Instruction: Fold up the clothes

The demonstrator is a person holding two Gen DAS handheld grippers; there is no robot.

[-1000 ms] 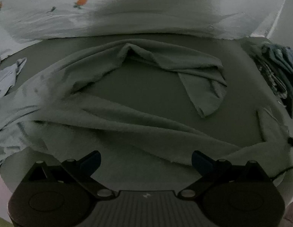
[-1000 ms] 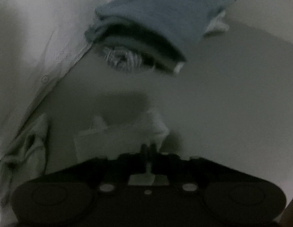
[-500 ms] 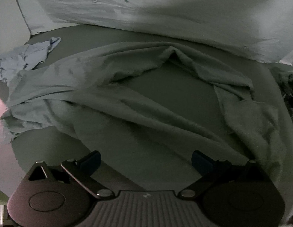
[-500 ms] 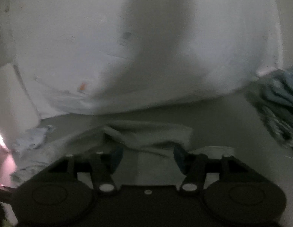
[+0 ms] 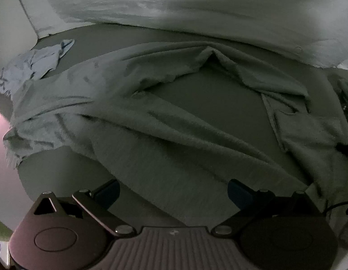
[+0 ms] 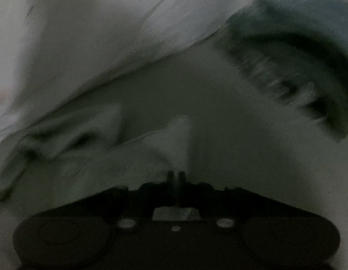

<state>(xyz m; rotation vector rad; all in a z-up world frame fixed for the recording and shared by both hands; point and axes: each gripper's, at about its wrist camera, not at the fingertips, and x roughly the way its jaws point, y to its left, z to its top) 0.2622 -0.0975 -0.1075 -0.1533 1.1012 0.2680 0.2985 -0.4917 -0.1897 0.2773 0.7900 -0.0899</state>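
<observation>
The grey-green garment point(image 5: 165, 121) sprawls rumpled on the bed point(image 5: 209, 96), soft, limp, best taken by a hem or corner, my right gripper point(image 6: 175, 175) with jaws pressed together pinching its corner, my left gripper point(image 5: 172, 191) spread wide above it.

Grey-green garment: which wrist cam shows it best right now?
Left wrist view. The grey-green garment lies rumpled across almost the whole frame, ahead of the open left gripper. The right wrist view is blurred and shows only one corner of it, which seems to be pinched in the closed right gripper.
</observation>
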